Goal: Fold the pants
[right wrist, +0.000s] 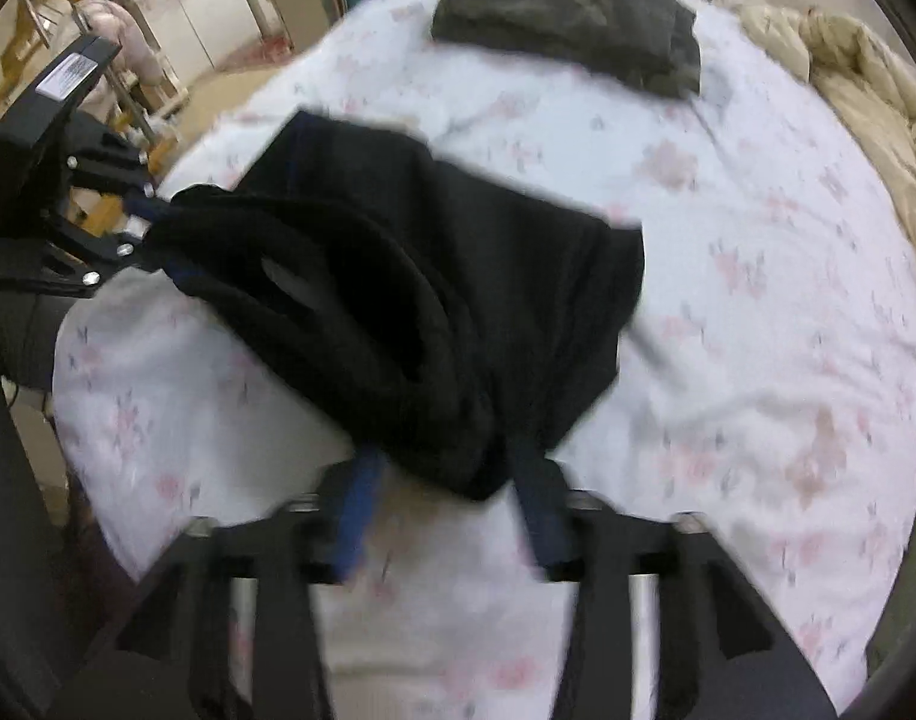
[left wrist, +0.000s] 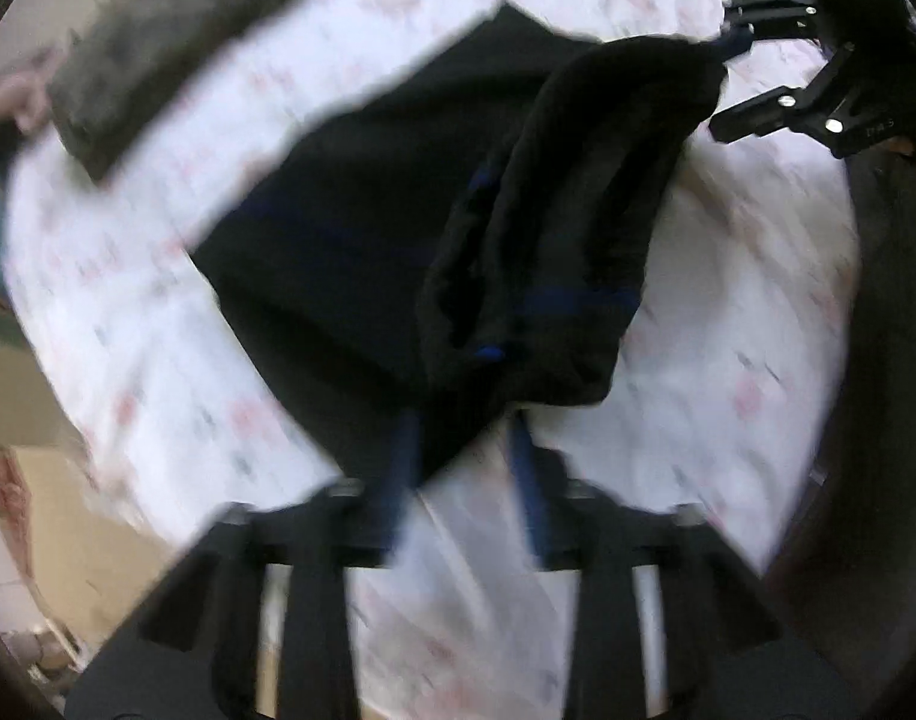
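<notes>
Black pants with thin blue stripes lie partly folded on a white flowered bed sheet; they also show in the right wrist view. My left gripper is shut on one corner of the waistband end and lifts it. My right gripper is shut on the other corner. Each gripper shows in the other's view, the right one and the left one, both pinching the black cloth. The frames are blurred by motion.
A folded dark grey garment lies at the far side of the bed, also in the left wrist view. A beige quilt is bunched at the right. Kitchen furniture stands beyond the bed.
</notes>
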A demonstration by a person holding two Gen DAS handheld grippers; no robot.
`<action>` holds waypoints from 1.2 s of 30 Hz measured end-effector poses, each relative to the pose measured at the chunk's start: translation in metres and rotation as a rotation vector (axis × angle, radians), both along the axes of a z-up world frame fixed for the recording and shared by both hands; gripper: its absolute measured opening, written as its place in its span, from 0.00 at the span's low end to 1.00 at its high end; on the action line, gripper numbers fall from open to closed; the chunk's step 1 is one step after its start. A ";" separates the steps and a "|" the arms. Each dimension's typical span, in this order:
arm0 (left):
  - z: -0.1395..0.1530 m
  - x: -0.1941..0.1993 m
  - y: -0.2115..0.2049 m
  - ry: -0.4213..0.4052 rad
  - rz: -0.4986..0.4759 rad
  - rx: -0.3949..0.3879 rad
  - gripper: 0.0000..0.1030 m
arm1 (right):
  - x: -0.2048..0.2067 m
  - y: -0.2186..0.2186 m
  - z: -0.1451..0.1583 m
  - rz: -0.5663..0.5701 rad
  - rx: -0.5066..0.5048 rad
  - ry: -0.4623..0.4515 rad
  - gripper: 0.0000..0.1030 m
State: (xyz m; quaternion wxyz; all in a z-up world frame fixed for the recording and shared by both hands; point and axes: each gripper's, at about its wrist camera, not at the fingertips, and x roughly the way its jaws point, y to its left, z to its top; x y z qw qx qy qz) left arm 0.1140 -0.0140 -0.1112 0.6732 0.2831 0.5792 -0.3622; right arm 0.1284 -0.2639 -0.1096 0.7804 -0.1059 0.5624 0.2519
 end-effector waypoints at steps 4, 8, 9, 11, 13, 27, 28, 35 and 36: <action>0.026 0.007 0.016 0.018 0.031 -0.075 0.41 | -0.005 -0.021 0.024 -0.056 0.082 -0.002 0.56; 0.046 0.050 0.024 -0.005 0.358 -0.198 0.42 | 0.012 -0.047 0.043 -0.253 0.214 -0.071 0.51; 0.045 0.056 0.020 -0.020 0.436 -0.204 0.42 | 0.020 -0.046 0.037 -0.299 0.226 -0.058 0.39; 0.032 0.062 0.004 -0.019 0.553 -0.229 0.41 | 0.031 -0.029 0.018 -0.312 0.225 -0.035 0.31; 0.010 0.054 -0.014 0.023 0.540 -0.193 0.42 | 0.033 -0.021 0.011 -0.297 0.210 -0.029 0.30; 0.012 0.091 0.052 0.034 0.814 -0.171 0.61 | 0.046 -0.069 0.006 -0.471 0.330 0.060 0.42; 0.012 0.100 0.062 0.040 0.881 -0.206 0.61 | 0.053 -0.076 0.007 -0.507 0.344 0.050 0.43; -0.006 0.141 0.073 0.082 1.006 -0.355 0.59 | 0.102 -0.087 -0.025 -0.590 0.415 0.142 0.45; -0.007 0.137 0.067 0.086 0.986 -0.358 0.59 | 0.105 -0.085 -0.029 -0.587 0.422 0.152 0.45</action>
